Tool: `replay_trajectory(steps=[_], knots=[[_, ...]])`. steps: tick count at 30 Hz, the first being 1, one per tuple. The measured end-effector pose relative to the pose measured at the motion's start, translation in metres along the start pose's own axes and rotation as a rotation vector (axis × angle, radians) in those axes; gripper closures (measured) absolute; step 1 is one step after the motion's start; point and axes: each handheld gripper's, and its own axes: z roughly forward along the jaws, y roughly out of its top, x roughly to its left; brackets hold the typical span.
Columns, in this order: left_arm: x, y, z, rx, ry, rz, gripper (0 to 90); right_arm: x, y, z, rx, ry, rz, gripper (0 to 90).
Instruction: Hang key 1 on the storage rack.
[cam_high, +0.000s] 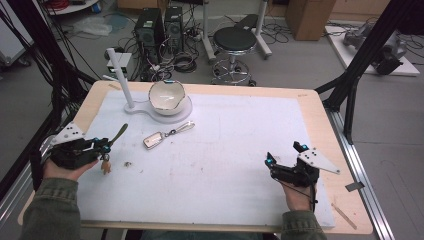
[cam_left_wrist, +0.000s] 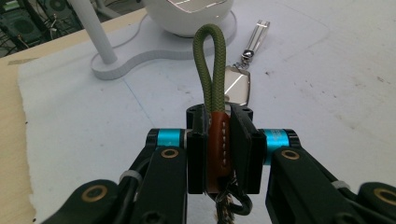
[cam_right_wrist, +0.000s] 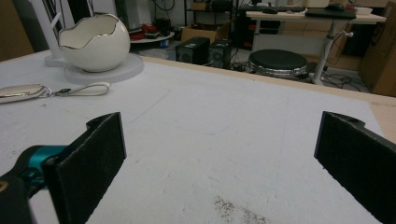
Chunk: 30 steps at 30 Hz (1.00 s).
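Note:
My left gripper (cam_high: 106, 146) hovers over the left side of the white mat (cam_high: 225, 150), shut on a keychain. Its pads clamp the brown stitched leather sleeve (cam_left_wrist: 218, 144). The olive cord loop (cam_left_wrist: 210, 65) sticks out ahead of the jaws, and a frayed tassel (cam_high: 105, 165) hangs below. A silver key fob (cam_high: 153, 140) with a pale strap (cam_high: 181, 128) lies on the mat just beyond. My right gripper (cam_high: 284, 152) rests low at the right front with its jaws wide apart (cam_right_wrist: 224, 163) and nothing between them.
A white egg-shaped bowl (cam_high: 167, 98) sits on a white stand base (cam_high: 186, 111) with an upright post (cam_high: 120, 75) at the back left. The fob (cam_right_wrist: 21, 92) and bowl (cam_right_wrist: 95, 42) lie far left of the right gripper. A stool (cam_high: 235, 40) stands behind the table.

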Motion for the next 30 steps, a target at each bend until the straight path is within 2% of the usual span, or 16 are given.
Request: replay_trajectory(steps=[6,11,12,15,19,25,30], knots=[[0.009,0.002,0.004,-0.011,0.002,-0.041,76.8,-0.001,0.000,0.000,-0.004,0.004,0.006,0.9],[0.016,0.003,0.006,-0.016,0.000,-0.065,76.9,0.000,0.000,0.002,0.002,0.005,-0.007,0.9],[0.019,0.004,0.007,-0.015,0.010,-0.073,76.9,0.001,0.000,0.001,0.001,0.004,-0.003,0.9],[0.024,0.009,0.008,-0.008,0.026,-0.072,76.9,0.000,0.000,0.000,-0.002,0.002,0.002,0.9],[0.027,0.016,0.009,-0.001,0.023,-0.064,77.0,-0.001,0.000,0.001,-0.004,0.003,-0.005,0.9],[0.039,0.027,0.013,-0.008,0.046,-0.088,77.0,0.000,0.000,0.002,-0.001,0.006,-0.004,0.9],[0.048,0.034,0.011,-0.004,0.052,-0.083,77.0,0.001,0.000,0.001,0.002,0.005,0.002,0.9]])
